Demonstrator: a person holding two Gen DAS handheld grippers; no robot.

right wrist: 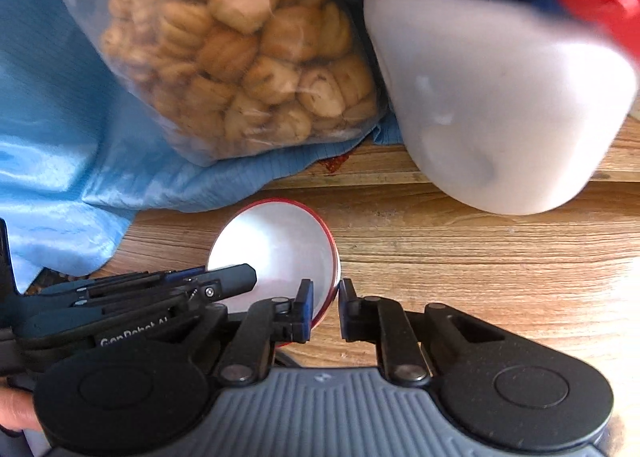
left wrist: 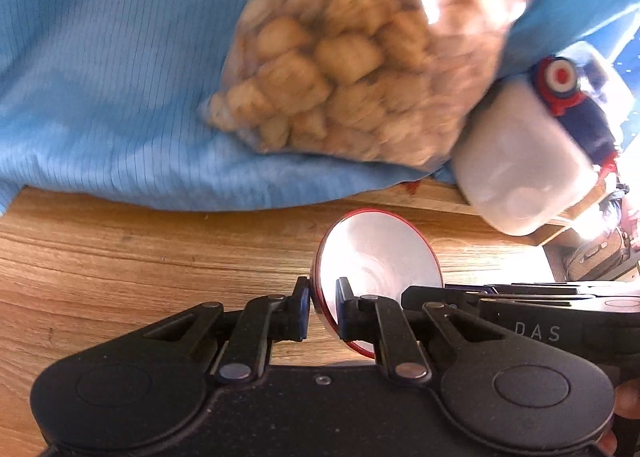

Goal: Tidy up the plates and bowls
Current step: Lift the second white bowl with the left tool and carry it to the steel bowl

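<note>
A small bowl (left wrist: 376,253), white inside with a red rim, is held between both grippers above the wooden table (left wrist: 120,257). My left gripper (left wrist: 322,311) is shut on the bowl's left rim, one finger inside and one outside. In the right wrist view the same bowl (right wrist: 276,245) shows, and my right gripper (right wrist: 324,311) is shut on its right rim. The right gripper's fingers (left wrist: 500,297) reach in from the right in the left wrist view. The left gripper's fingers (right wrist: 160,285) reach in from the left in the right wrist view.
A clear bag of biscuits (left wrist: 360,57) (right wrist: 240,49) lies on a blue cloth (left wrist: 100,77) (right wrist: 48,137) behind the bowl. A white container with a blue and red top (left wrist: 528,153) (right wrist: 500,97) leans to the right of the bag.
</note>
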